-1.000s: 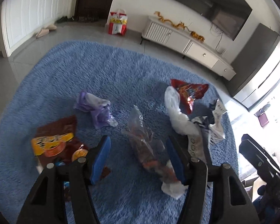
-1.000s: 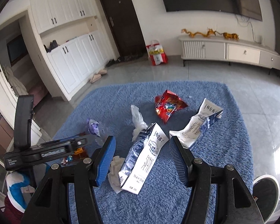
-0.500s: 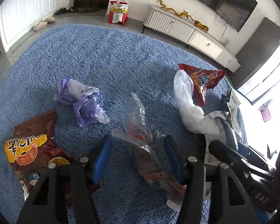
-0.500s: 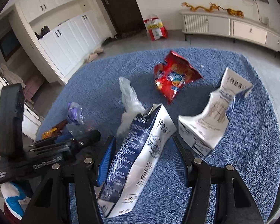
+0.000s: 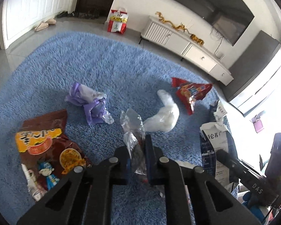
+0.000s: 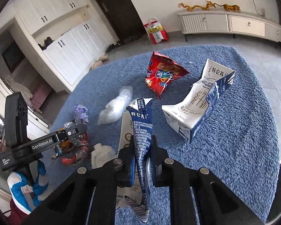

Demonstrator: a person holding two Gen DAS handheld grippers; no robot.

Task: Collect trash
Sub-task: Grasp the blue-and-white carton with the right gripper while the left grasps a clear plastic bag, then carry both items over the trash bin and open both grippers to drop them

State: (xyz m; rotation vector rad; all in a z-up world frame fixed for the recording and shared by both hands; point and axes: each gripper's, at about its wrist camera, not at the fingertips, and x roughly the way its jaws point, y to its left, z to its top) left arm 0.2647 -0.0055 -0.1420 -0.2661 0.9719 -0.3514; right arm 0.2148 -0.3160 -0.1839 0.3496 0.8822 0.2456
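Both grippers had just closed — the left gripper (image 5: 137, 156) clamped on a clear wrapper (image 5: 134, 131), the right gripper (image 6: 142, 162) on a flattened carton (image 6: 141, 131) — so two pieces were ready to lift.

Ahead of the left jaws, open blue rug (image 5: 106, 65) lies beyond the purple wrapper (image 5: 91, 103); a folded milk carton (image 6: 202, 103) blocks right of the right jaws.
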